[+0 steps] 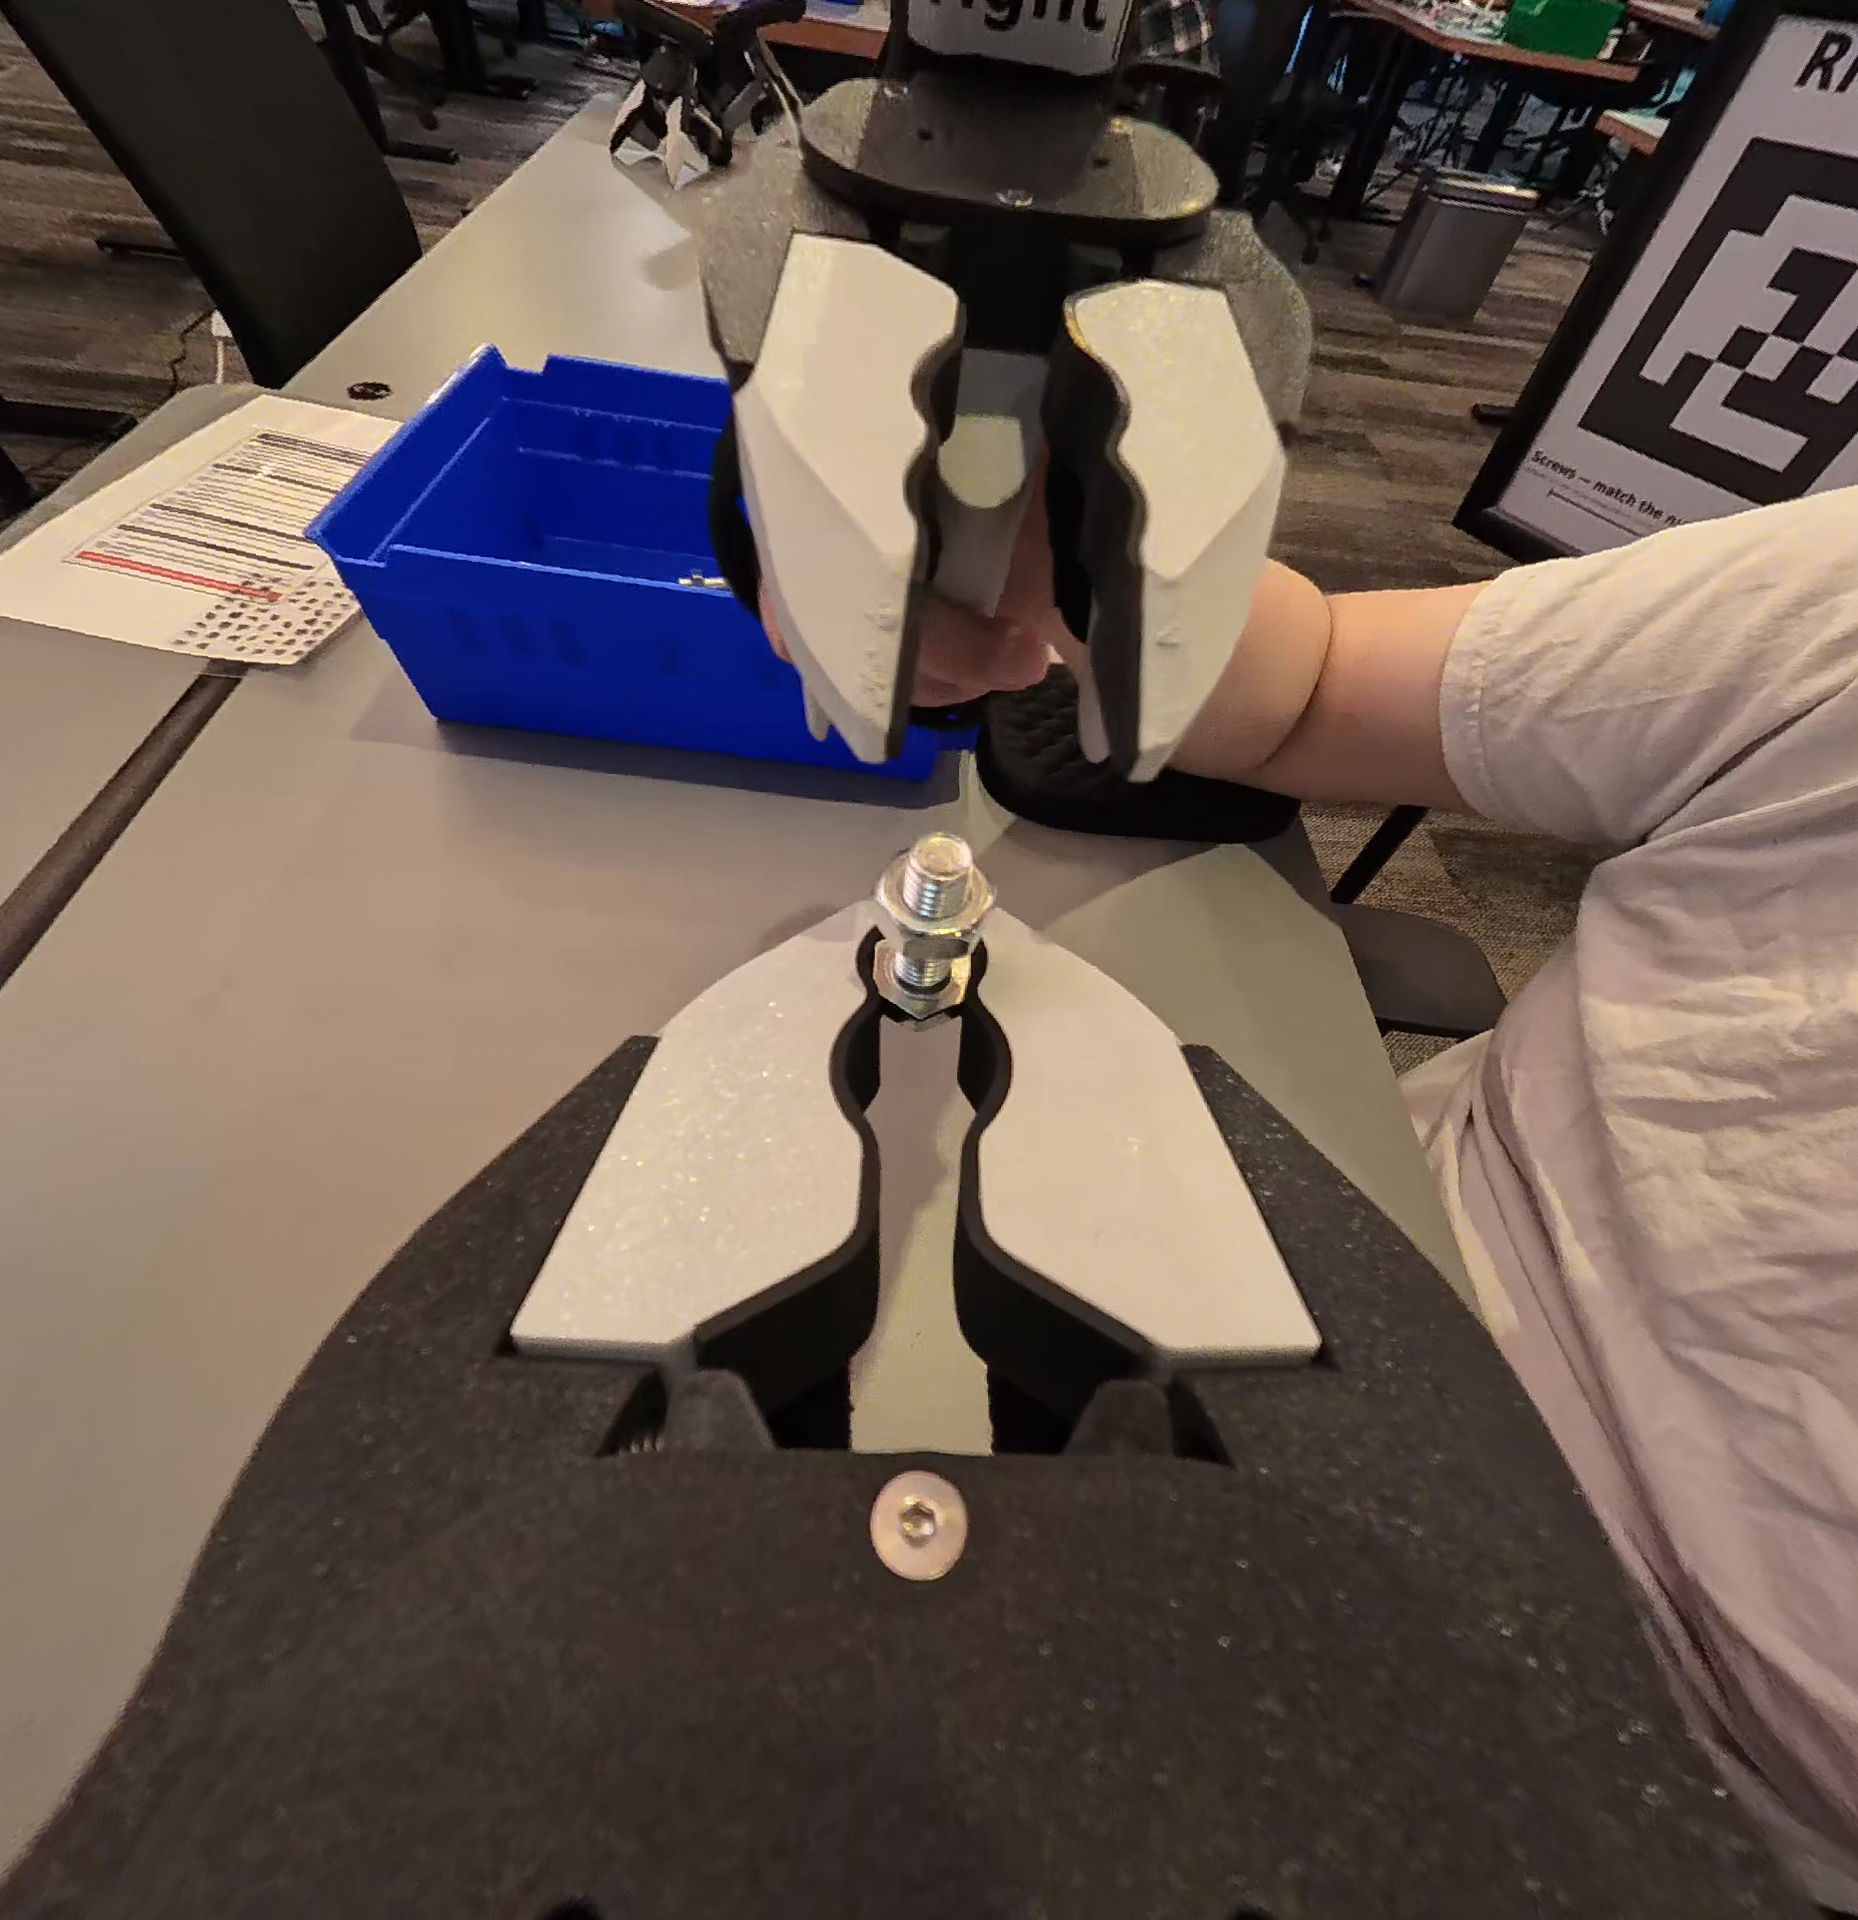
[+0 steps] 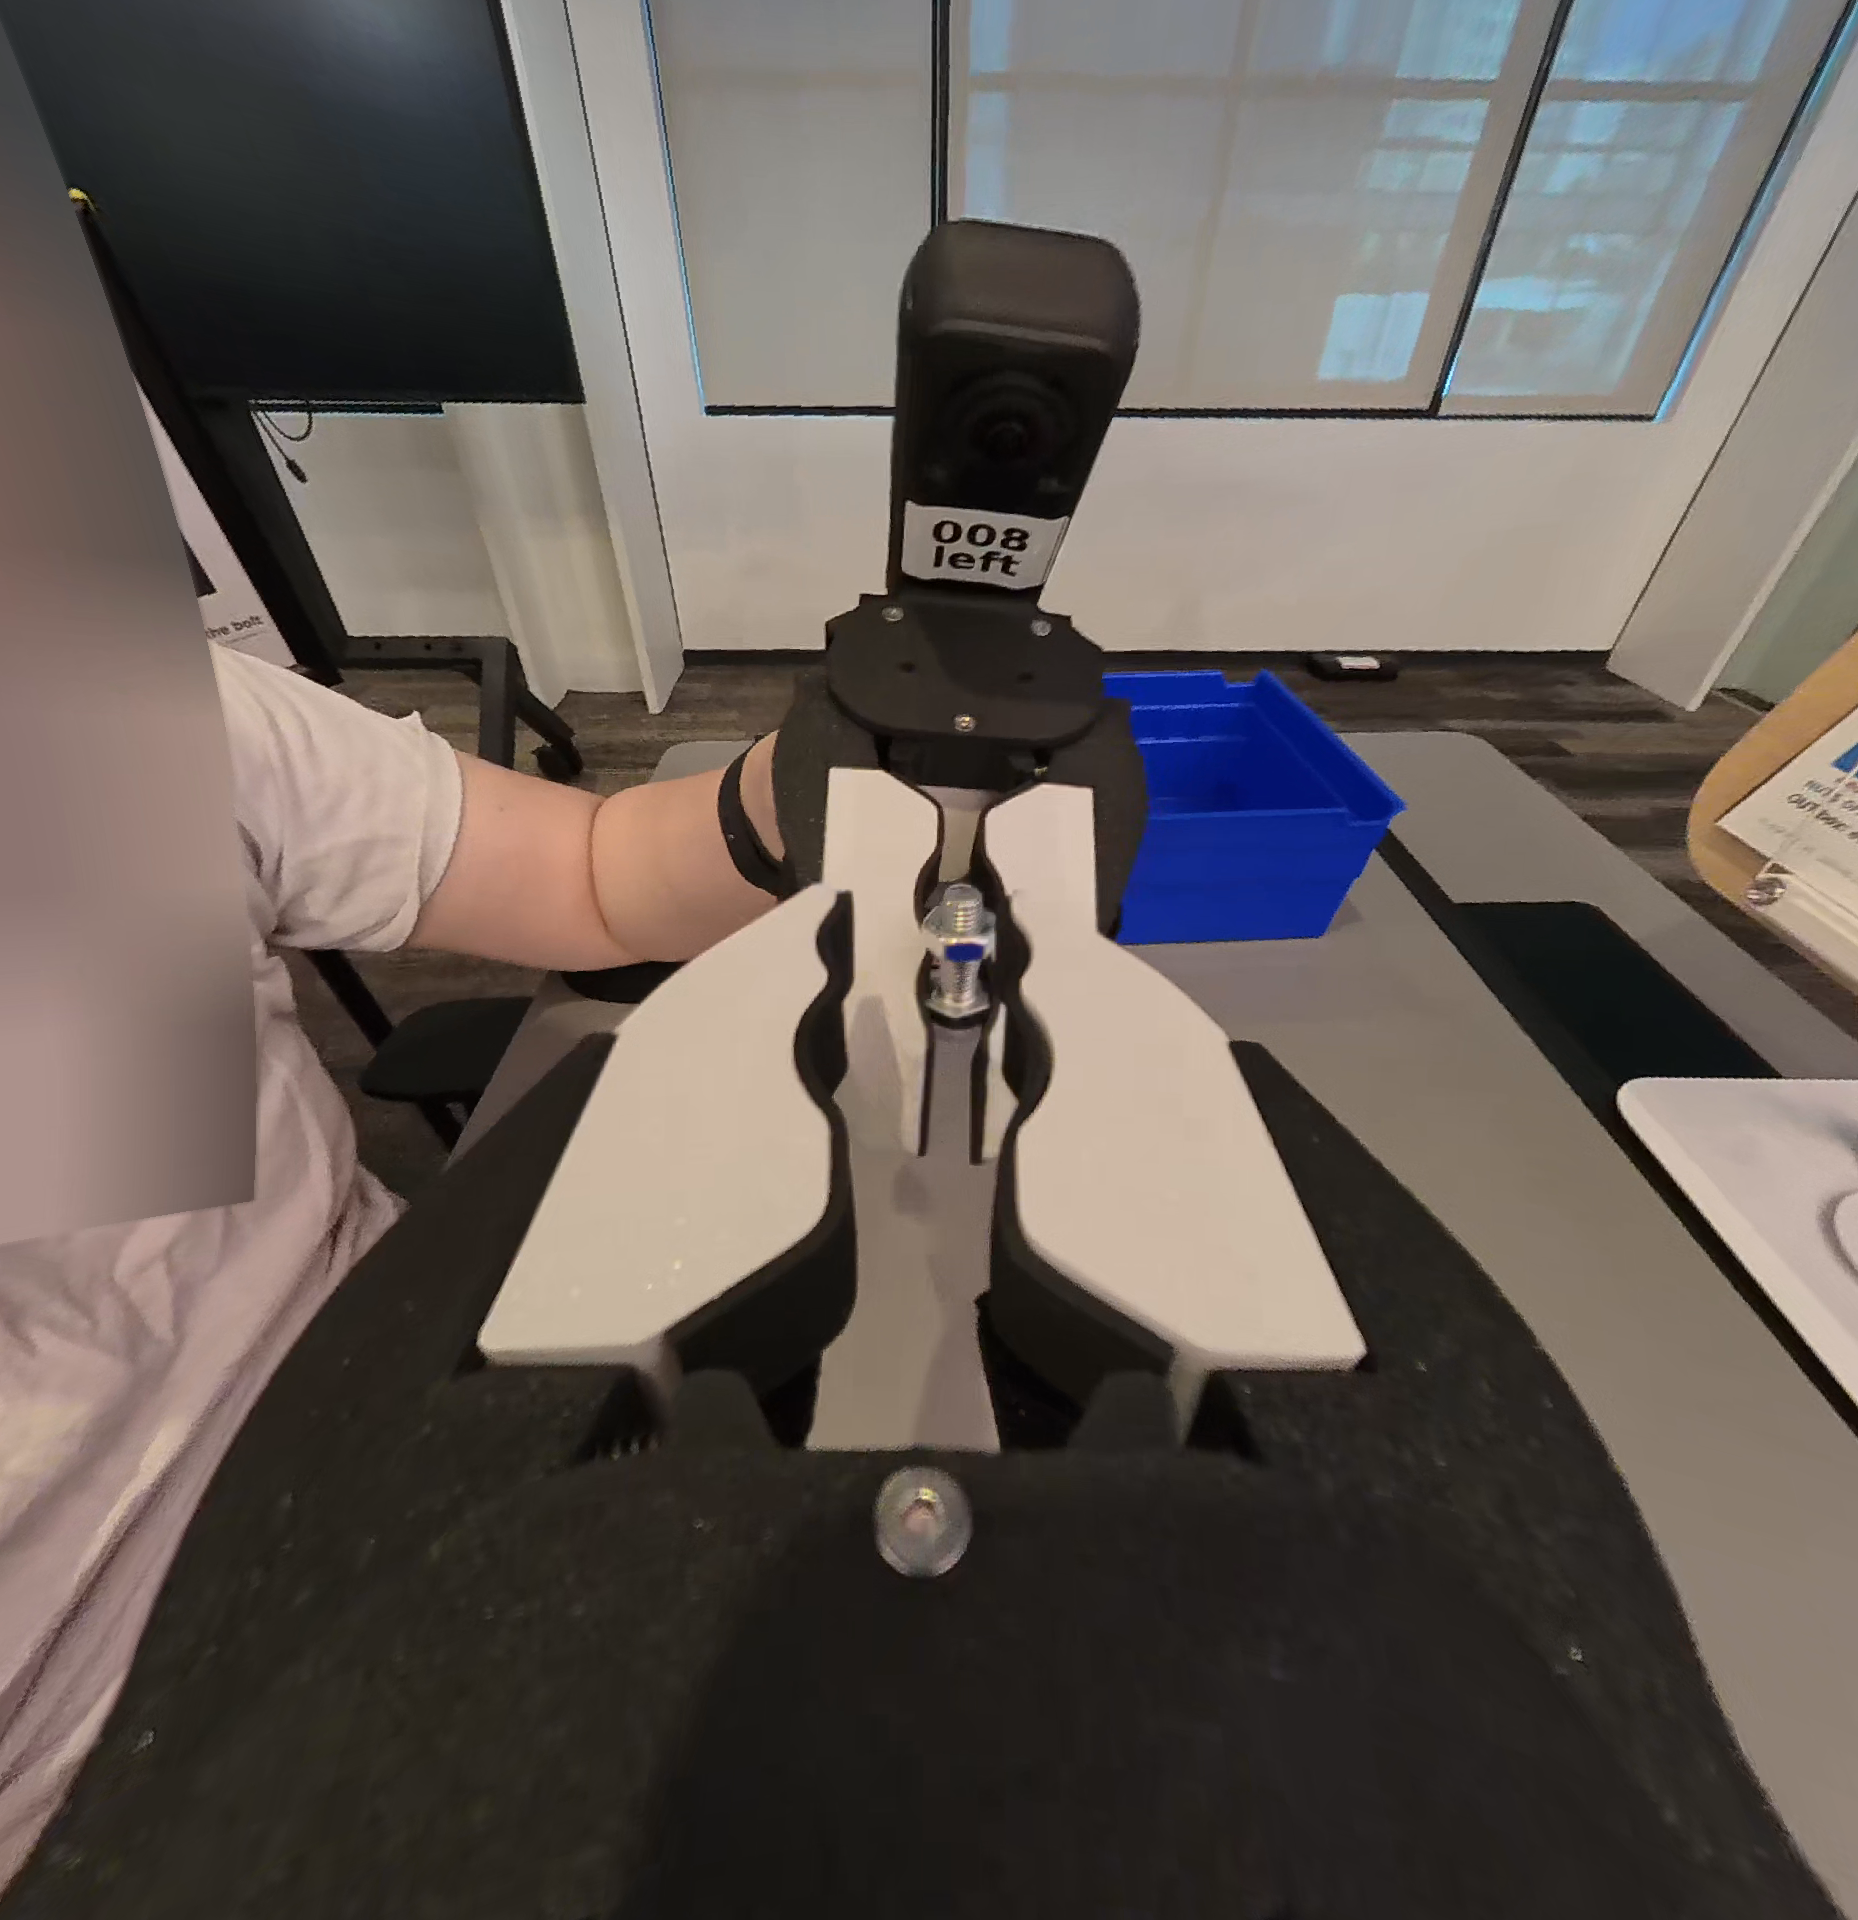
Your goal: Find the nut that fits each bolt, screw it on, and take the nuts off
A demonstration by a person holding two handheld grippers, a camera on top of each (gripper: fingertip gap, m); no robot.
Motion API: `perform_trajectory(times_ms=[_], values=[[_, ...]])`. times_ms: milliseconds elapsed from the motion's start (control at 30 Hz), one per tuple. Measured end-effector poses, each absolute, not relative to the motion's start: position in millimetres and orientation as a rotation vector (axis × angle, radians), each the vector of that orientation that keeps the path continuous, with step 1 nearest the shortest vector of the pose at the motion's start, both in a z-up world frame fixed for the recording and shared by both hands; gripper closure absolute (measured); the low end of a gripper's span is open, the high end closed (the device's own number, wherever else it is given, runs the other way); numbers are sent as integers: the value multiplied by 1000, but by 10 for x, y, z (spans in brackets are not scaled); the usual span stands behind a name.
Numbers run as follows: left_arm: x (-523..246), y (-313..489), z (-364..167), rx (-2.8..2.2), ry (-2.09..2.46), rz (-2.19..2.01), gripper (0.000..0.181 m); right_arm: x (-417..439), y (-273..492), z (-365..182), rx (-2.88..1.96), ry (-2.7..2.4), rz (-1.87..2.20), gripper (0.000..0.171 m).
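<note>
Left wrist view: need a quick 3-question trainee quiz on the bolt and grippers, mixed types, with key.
1. True or false: the right hand-held gripper is shut on the nut.
2. Multiple choice: what does the left hand-held gripper clamp? A. the head end of the bolt; B. a screwdriver; C. a loose washer.
3. Fill in: the nut sits on the bolt's ____, clear of the left hand-held gripper's fingertips.

Key
1. False: it is open and hangs beyond the bolt, touching nothing.
2. A
3. thread
</note>
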State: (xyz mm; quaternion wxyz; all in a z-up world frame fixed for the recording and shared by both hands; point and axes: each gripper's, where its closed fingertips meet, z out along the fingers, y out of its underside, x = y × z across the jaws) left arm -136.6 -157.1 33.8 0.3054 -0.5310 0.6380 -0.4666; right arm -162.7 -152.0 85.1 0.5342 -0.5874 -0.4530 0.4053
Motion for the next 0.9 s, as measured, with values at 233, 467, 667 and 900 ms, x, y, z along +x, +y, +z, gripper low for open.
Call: perform_trajectory(times_ms=[233, 467, 667, 900], values=[[-1346, -1647, 289, -1400, 1732, -1224, 172, -1697, -1523, 758, -1418, -1118, 920, 157], [-1345, -1675, 272, -1397, 1750, -1225, 172, -1713, -1505, 707, -1440, -1120, 928, 164], [-1340, -1706, 256, -1400, 1763, -1255, 171, -1707, -1501, 700, -1464, -1097, 978, 164], [-1290, -1657, 232, -1405, 1736, -1194, 155, -1609, -1424, 773, -1479, -973, 1134, 164]])
